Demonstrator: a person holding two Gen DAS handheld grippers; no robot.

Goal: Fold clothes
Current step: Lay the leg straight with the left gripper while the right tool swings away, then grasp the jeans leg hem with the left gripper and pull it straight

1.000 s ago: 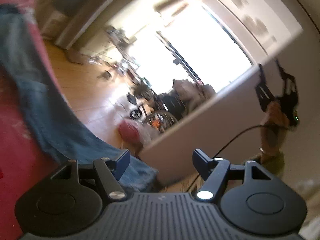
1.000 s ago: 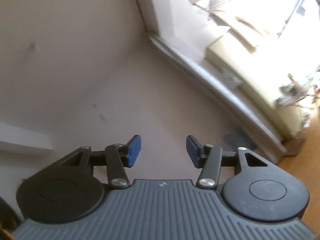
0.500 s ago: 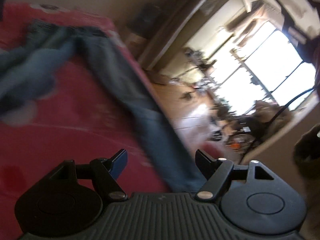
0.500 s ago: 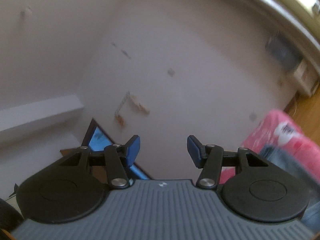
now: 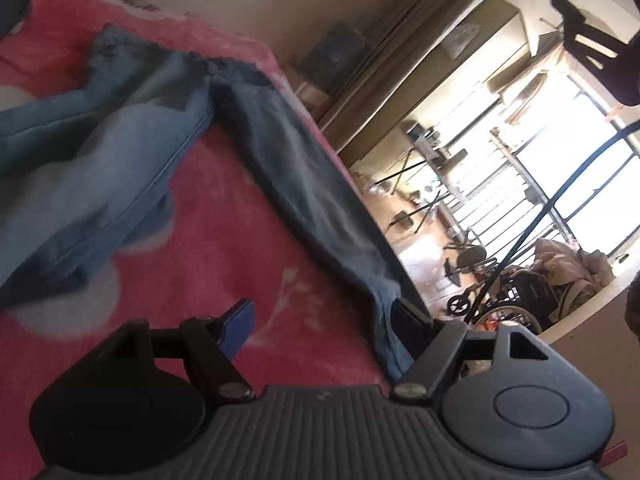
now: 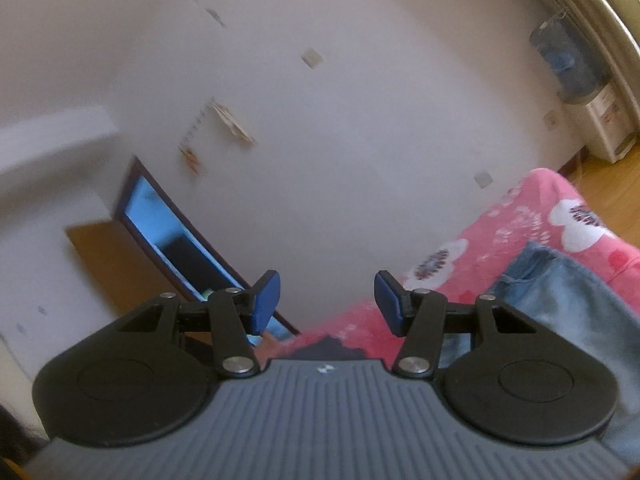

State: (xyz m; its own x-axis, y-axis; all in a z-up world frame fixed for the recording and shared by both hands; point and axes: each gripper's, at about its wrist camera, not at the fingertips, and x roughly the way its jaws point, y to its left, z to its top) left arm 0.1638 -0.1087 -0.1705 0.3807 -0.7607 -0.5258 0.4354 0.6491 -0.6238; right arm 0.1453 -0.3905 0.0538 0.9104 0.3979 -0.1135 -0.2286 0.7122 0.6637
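A pair of faded blue denim jeans is lying spread out on the pink flower-patterned blanket covering the bed, legs splayed apart, one leg running along the bed's edge toward the left gripper. That gripper is hovering just above the blanket with its jaws wide apart, gripping nothing, the leg's hem just beside its right finger. The right gripper is pointing up at the pale wall, jaws also apart and empty, with the jeans' waistband showing at lower right on the blanket.
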